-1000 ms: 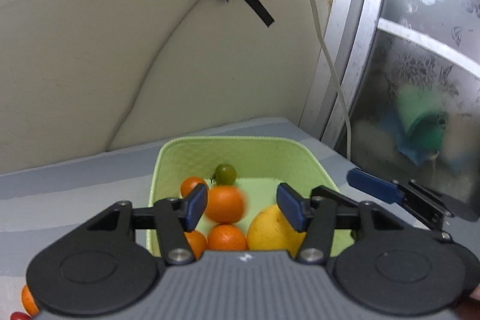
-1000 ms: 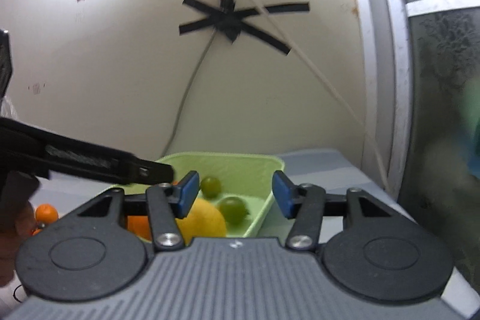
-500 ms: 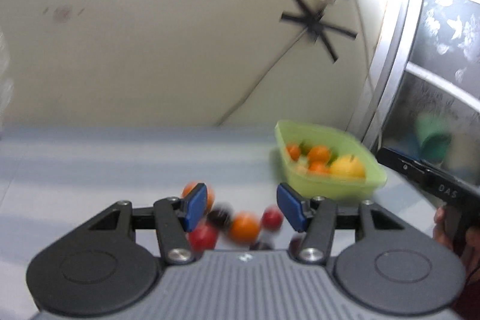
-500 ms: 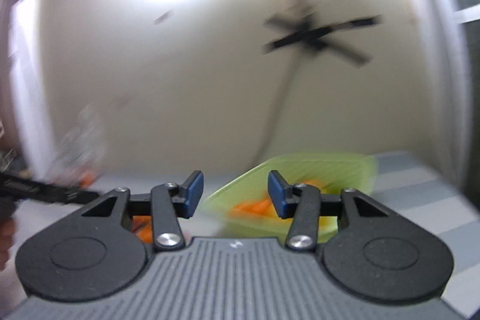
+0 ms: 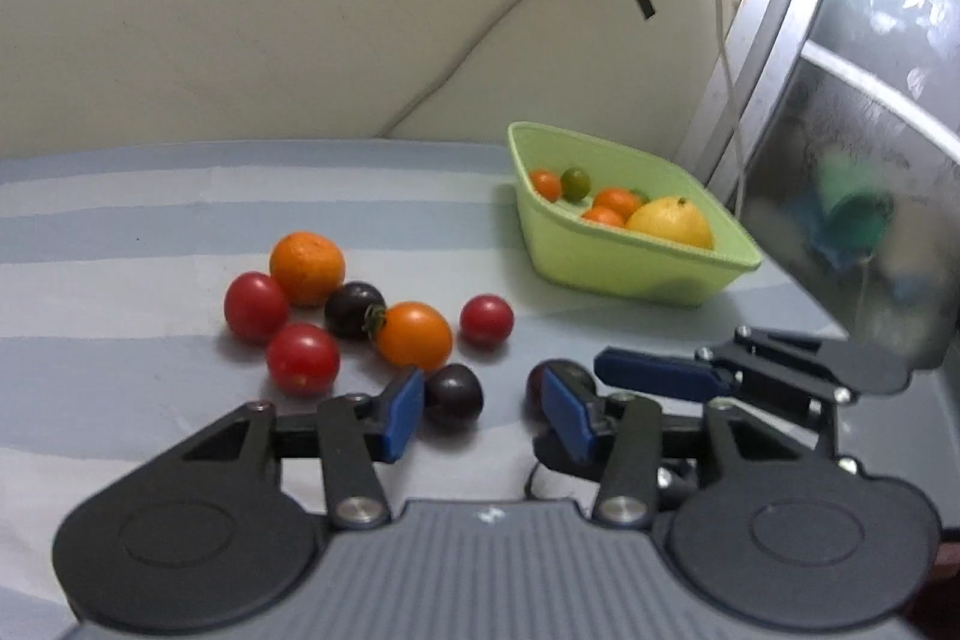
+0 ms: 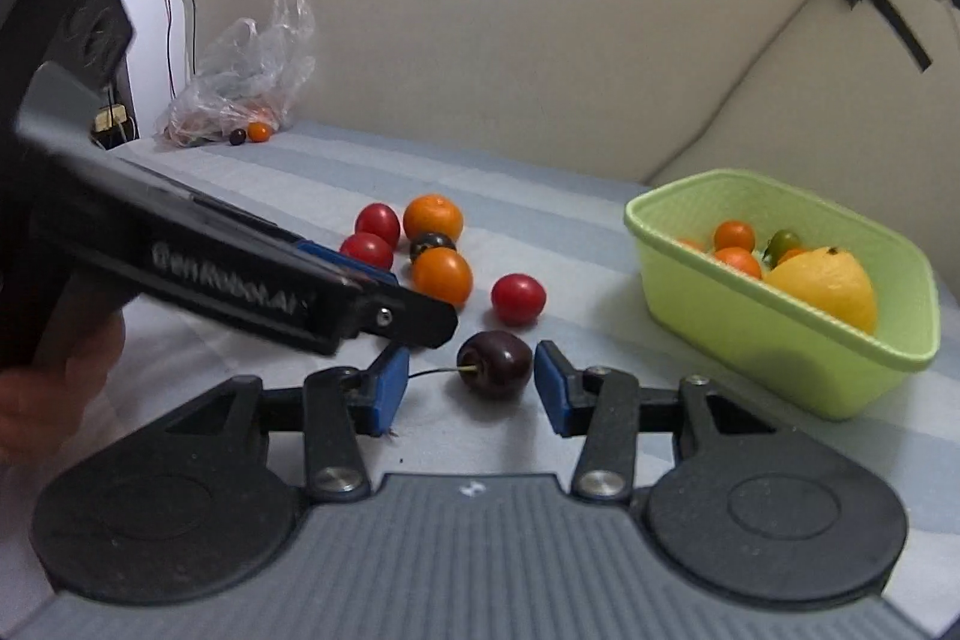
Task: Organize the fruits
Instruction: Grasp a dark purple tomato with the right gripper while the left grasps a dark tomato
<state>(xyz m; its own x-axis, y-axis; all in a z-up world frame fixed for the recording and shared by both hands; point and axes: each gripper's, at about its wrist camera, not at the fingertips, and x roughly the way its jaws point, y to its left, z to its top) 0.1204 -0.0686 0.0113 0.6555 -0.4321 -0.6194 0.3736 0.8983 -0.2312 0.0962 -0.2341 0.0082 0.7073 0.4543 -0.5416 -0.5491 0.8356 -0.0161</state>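
Low over the striped table (image 5: 180, 220), my left gripper (image 5: 483, 415) is open, with a dark cherry (image 5: 453, 397) just inside its left finger. My right gripper (image 6: 469, 391) is open too, and a stemmed dark cherry (image 6: 495, 364) lies between its fingertips, untouched. In the left wrist view that cherry (image 5: 558, 382) is partly hidden behind my finger. Loose fruit sits beyond: red tomatoes (image 5: 255, 307), an orange (image 5: 307, 268), an orange tomato (image 5: 414, 334). The green basket (image 5: 630, 274) holds a lemon (image 5: 672, 223) and small oranges.
A metal window frame (image 5: 750, 70) and a white cable stand right of the basket (image 6: 780, 346). A clear plastic bag (image 6: 240, 82) with small fruit lies at the far left by the wall. A hand (image 6: 48, 388) holds the left gripper (image 6: 390, 304), crossing the right wrist view.
Both grippers swung left from over the basket and dropped low to the loose fruit. An orange that was between the left fingers is no longer there. Both stayed open.
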